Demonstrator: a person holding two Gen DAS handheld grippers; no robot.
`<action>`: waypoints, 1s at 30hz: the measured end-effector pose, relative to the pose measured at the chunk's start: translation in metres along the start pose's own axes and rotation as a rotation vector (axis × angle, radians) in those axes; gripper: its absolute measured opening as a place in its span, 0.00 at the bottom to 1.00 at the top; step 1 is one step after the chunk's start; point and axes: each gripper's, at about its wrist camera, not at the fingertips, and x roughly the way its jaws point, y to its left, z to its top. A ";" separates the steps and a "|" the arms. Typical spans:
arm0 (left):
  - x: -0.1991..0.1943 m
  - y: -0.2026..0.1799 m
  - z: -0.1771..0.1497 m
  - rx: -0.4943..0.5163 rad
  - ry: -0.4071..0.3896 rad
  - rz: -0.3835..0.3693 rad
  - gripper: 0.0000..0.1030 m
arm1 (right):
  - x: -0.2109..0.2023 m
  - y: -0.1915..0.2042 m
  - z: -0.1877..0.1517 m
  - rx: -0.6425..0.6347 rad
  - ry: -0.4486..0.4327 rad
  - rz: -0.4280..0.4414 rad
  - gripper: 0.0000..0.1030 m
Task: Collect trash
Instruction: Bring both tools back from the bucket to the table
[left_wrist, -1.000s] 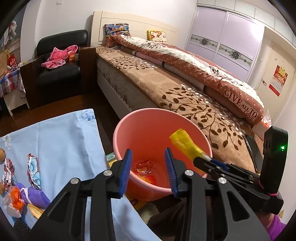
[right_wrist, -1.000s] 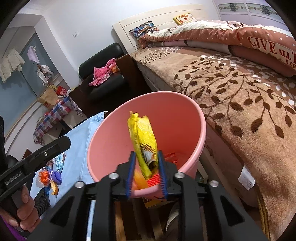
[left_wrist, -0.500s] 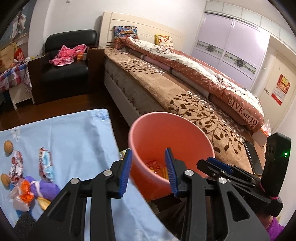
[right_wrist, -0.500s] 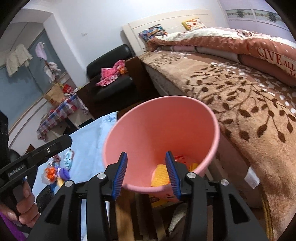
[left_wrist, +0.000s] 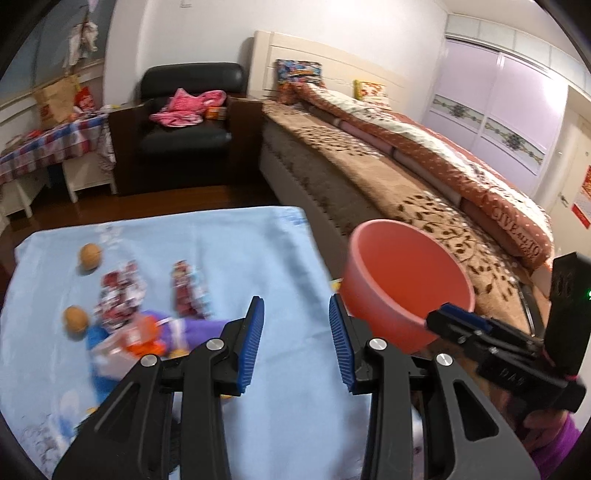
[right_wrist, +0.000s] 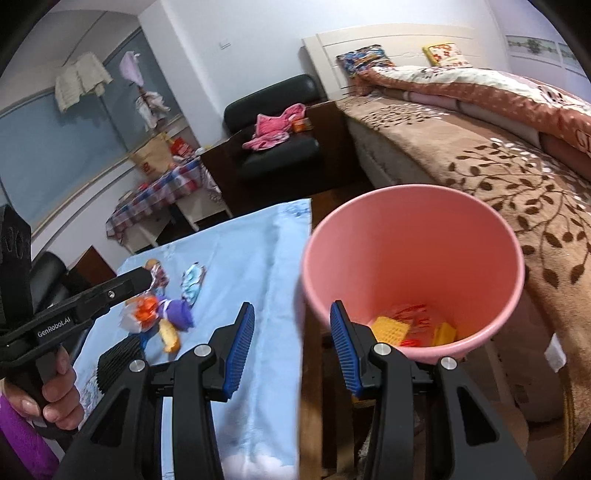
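A pink bin (right_wrist: 413, 266) stands beside the table and holds yellow and red wrappers (right_wrist: 410, 326); it also shows in the left wrist view (left_wrist: 402, 291). My right gripper (right_wrist: 291, 347) is open and empty, near the bin's rim. My left gripper (left_wrist: 295, 339) is open and empty above the blue tablecloth (left_wrist: 184, 266). Trash lies on the cloth: red-white wrappers (left_wrist: 120, 295), a purple and orange wrapper pile (left_wrist: 155, 330) and two brown nuts (left_wrist: 90, 254). The pile also shows in the right wrist view (right_wrist: 162, 312).
A bed with a brown leaf blanket (left_wrist: 406, 184) runs behind the bin. A black armchair (left_wrist: 184, 122) with pink clothes stands at the back. A checked-cloth side table (left_wrist: 44, 144) is at the far left.
My right gripper opened and dropped the yellow wrapper into the bin. Both grippers have swung left, from the bin toward the tablecloth.
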 end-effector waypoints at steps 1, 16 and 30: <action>-0.002 0.006 -0.002 -0.007 0.000 0.010 0.36 | 0.001 0.003 -0.001 -0.005 0.006 0.004 0.41; -0.032 0.102 -0.030 -0.094 0.024 0.179 0.36 | 0.020 0.040 -0.013 -0.067 0.072 0.045 0.41; -0.002 0.132 -0.037 -0.125 0.082 0.176 0.36 | 0.044 0.064 -0.021 -0.117 0.135 0.070 0.41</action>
